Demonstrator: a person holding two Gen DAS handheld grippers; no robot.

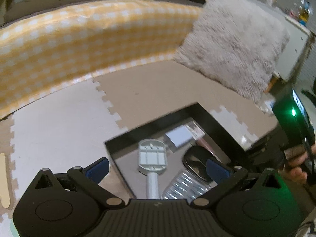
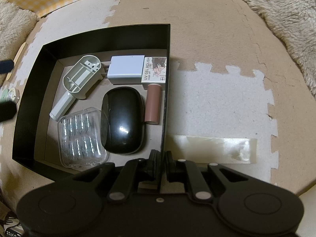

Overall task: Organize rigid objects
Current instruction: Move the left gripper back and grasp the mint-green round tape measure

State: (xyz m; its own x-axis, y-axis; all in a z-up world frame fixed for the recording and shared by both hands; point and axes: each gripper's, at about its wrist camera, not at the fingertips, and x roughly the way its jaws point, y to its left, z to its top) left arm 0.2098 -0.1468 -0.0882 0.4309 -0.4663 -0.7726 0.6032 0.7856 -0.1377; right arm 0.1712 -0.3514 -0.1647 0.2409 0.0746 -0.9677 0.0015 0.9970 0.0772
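- Right hand-held gripper (image 2: pixel 160 159) clamps black box (image 2: pixel 27 90) by its right wall, jaws nearly closed.
- Box sits on foam floor mat (image 2: pixel 217 39); inside: black mouse (image 2: pixel 122 120), white charger (image 2: pixel 126 69), gel polish carton (image 2: pixel 155 70), brown tube (image 2: pixel 153 103), clear case (image 2: pixel 81 138), grey handled part (image 2: pixel 79 79).
- Left hand-held gripper (image 1: pixel 157 169) wide open above box, nothing between its jaws.

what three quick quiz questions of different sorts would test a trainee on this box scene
1. True or false: the right gripper is clamped on the wall of the black box.
2. Which item lies between the clear plastic case and the brown tube? A) white charger B) black mouse C) gel polish box
3. Fill in: the left gripper is ____ and holds nothing.

Key: 1 true; 2 B, the black mouse; 3 open.
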